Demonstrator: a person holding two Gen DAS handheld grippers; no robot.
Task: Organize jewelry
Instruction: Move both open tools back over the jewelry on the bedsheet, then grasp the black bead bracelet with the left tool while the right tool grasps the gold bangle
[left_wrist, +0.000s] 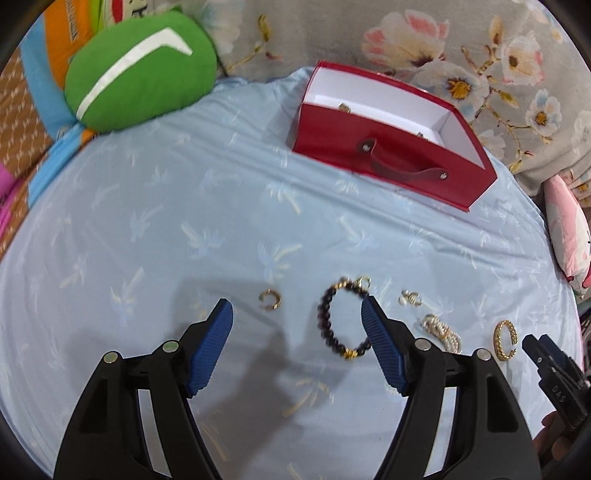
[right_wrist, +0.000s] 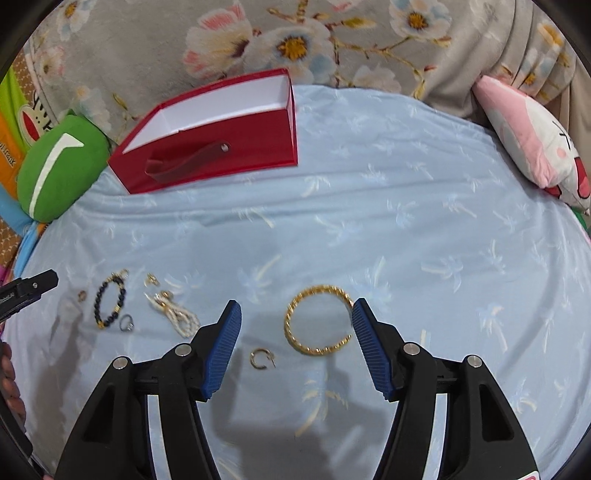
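Jewelry: loose on the blue bedsheet (right_wrist: 406, 221), at 6 o'clock from the red box (right_wrist: 221, 147)
Left hand-held gripper (left_wrist: 297, 314): jaws apart, empty, above the beaded bracelet (left_wrist: 341, 319)
Right hand-held gripper (right_wrist: 295, 314): jaws apart, empty, above the gold bangle (right_wrist: 317, 319); small hoop (right_wrist: 260, 358) at its 7 o'clock

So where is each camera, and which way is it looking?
Left wrist view: sits on the left gripper, looking down past its open jaws at the bead bracelet on the blue sheet.
Right wrist view: sits on the right gripper, looking down past its open jaws at the gold bangle.
Both show the red box farther back, the green cushion, and the other gripper at the picture's edge.
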